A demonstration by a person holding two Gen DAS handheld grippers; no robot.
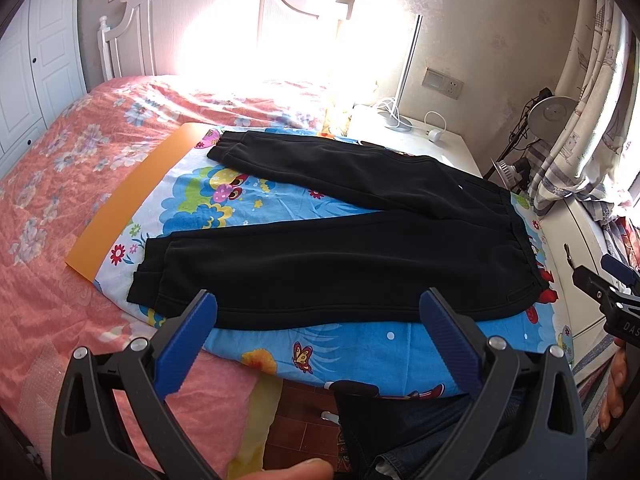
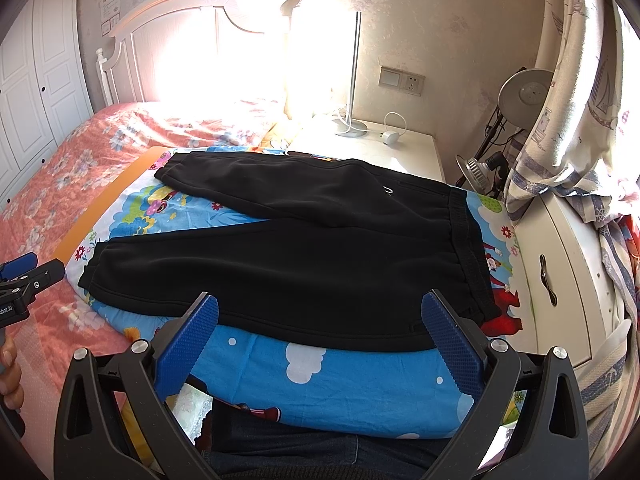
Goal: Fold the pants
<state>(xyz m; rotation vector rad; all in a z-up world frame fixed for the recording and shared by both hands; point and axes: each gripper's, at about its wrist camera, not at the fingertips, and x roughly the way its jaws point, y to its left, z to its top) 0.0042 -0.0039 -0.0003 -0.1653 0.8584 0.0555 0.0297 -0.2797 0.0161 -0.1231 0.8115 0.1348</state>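
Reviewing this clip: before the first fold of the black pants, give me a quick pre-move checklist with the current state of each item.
1. Pants lie spread on the cartoon sheet, legs apart in a V: ok.
2. Left gripper open, holding nothing: ok.
3. Right gripper open, holding nothing: ok.
4. Both grippers hang short of the near pant leg, not touching the cloth: ok.
5. Waistband flat and in view at the right end: ok.
6. Near cuff flat; far cuff lies close to the orange board, touching or not: cannot tell.
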